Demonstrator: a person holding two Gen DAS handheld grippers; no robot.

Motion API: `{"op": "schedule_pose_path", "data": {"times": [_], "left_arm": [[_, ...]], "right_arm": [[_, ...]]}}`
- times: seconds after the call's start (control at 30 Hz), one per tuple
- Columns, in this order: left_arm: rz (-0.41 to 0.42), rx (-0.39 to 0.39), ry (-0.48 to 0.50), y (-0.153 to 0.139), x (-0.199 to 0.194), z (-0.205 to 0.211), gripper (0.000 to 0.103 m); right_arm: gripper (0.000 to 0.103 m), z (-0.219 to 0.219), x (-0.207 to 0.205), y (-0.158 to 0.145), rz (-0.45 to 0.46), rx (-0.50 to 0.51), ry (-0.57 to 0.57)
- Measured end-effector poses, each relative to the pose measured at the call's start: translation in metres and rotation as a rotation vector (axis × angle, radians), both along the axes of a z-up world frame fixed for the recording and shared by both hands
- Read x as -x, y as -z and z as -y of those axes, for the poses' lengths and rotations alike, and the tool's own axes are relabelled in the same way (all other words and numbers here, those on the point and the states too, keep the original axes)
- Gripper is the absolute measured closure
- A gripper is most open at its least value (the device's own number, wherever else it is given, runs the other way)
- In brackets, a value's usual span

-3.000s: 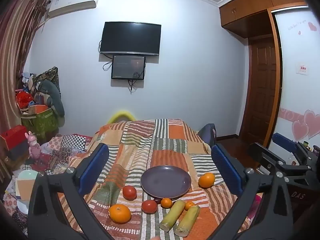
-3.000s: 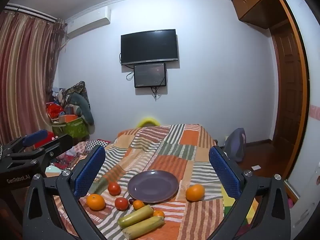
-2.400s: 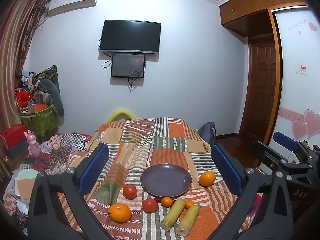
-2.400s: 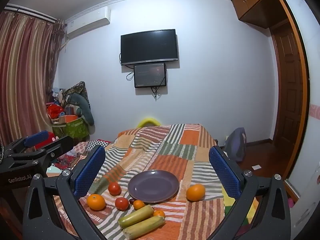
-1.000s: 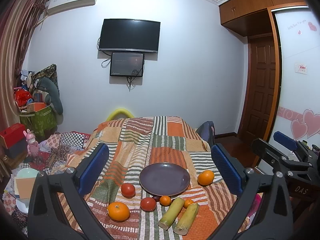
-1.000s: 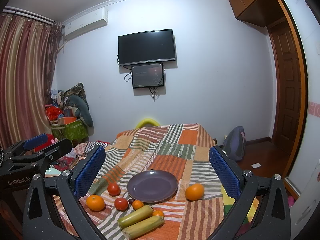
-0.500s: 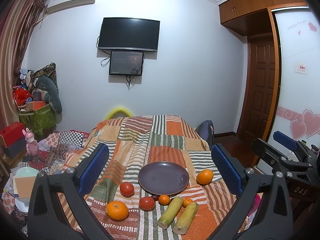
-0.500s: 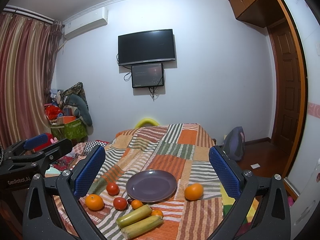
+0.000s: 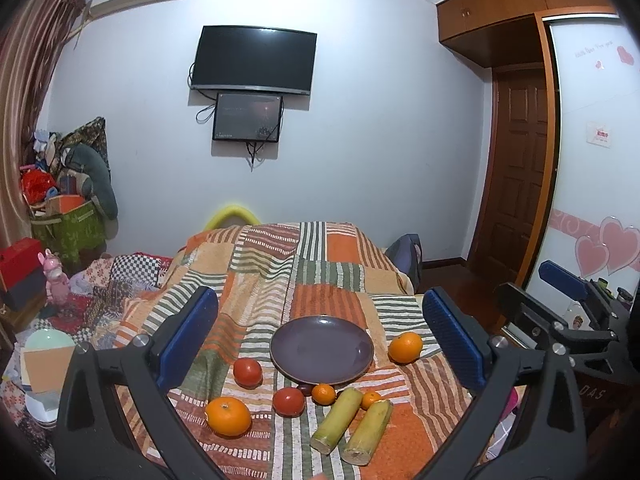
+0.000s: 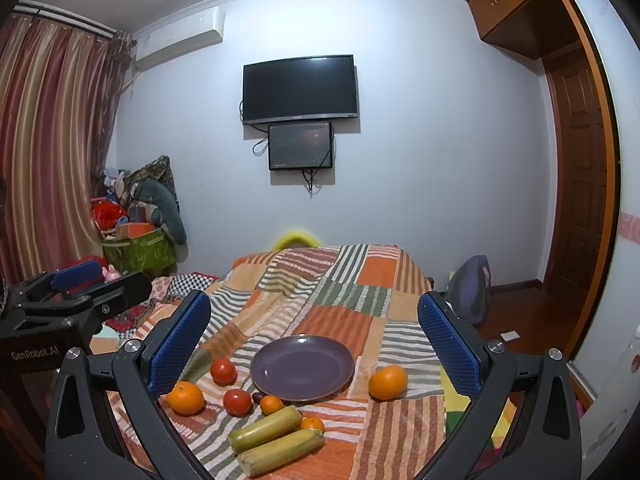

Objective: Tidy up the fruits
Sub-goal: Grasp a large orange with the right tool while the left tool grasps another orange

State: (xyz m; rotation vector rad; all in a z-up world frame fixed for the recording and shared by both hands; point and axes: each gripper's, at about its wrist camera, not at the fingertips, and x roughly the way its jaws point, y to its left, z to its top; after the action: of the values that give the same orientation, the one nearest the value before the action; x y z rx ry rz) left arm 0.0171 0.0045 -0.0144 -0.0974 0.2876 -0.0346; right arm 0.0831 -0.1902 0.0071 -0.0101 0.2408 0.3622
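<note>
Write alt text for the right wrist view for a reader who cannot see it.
Open right gripper held above a striped patchwork blanket where an empty purple plate sits among loose fruit: three large and small oranges, two tomatoes and two yellow-green stalk pieces. The left gripper shows at the left edge.

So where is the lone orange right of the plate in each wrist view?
Left wrist: orange at centre-right, just right of the plate.
Right wrist: orange at lower centre-right, right of the plate.
Shared landmark: the TV on the far wall.
</note>
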Motion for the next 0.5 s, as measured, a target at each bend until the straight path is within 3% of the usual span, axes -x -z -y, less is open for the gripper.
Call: {"op": "schedule_pose_path", "data": {"times": [0.17,0.33,0.5], "left_arm": [[-0.038,-0.017,-0.022,0.01,-0.011,-0.008,0.005],[-0.119,-0.031,-0.05,0.027,-0.028,-0.023,0.021],[-0.19,-0.045,-0.102,0.047,-0.049,-0.047,0.023]], "right_arm": [[0.014,0.001,-0.01,0.009,-0.031,0.014,-0.013],[0.027,0.008,-0.029,0.026,-0.106,0.021,-0.005],[0.04,0.015,-0.052,0.047,-0.185,0.066,0.023]]}}
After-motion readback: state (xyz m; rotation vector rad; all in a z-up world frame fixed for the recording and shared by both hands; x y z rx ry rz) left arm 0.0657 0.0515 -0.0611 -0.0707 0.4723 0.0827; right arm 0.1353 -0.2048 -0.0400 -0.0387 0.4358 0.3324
